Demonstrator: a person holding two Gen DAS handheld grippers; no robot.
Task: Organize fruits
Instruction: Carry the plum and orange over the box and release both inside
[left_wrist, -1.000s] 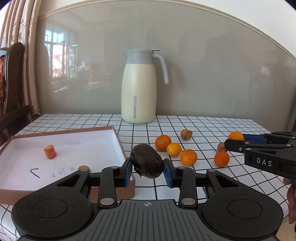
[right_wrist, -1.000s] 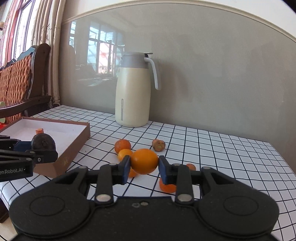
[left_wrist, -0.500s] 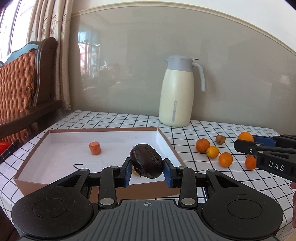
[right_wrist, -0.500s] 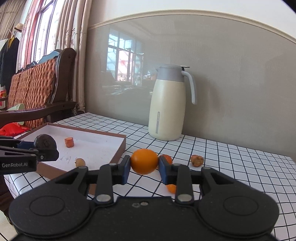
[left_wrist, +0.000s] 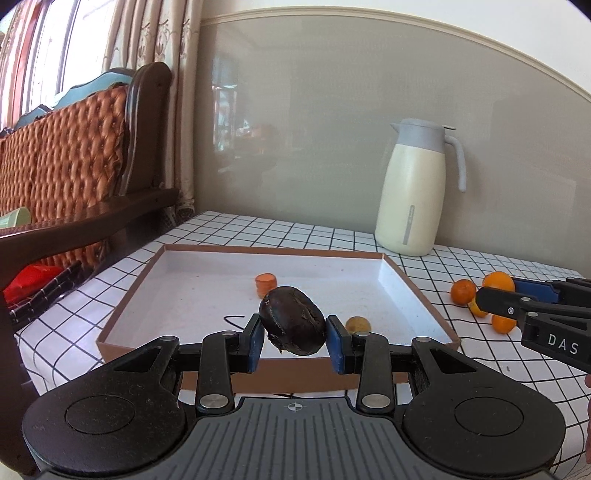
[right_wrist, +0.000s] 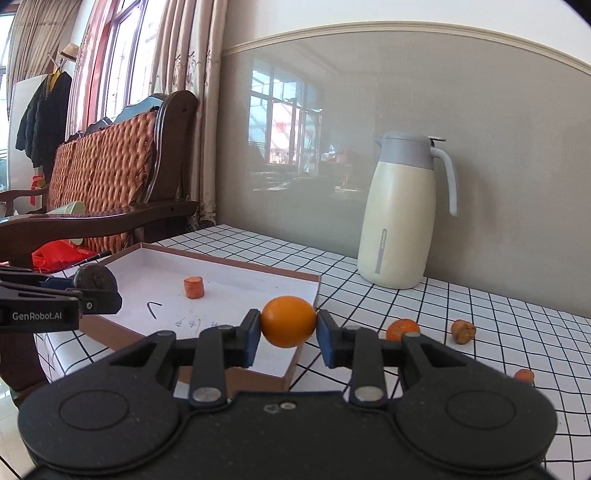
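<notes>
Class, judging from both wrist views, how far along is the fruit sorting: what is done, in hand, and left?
Done: an orange carrot-like chunk and a small yellowish fruit lie in the brown-rimmed white box. In hand: the left gripper clamps a dark wrinkled fruit; the right gripper clamps a smooth orange. Left: loose oranges and a brown nut-like piece on the checked tablecloth.

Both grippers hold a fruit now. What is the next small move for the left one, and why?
Probably carry the left gripper a little forward and down over the shallow brown cardboard box, then open its fingers. It holds the dark wrinkled round fruit above the box's near edge, and the white floor beyond has free room beside the orange carrot chunk. The right gripper holds a smooth orange citrus fruit.
</notes>
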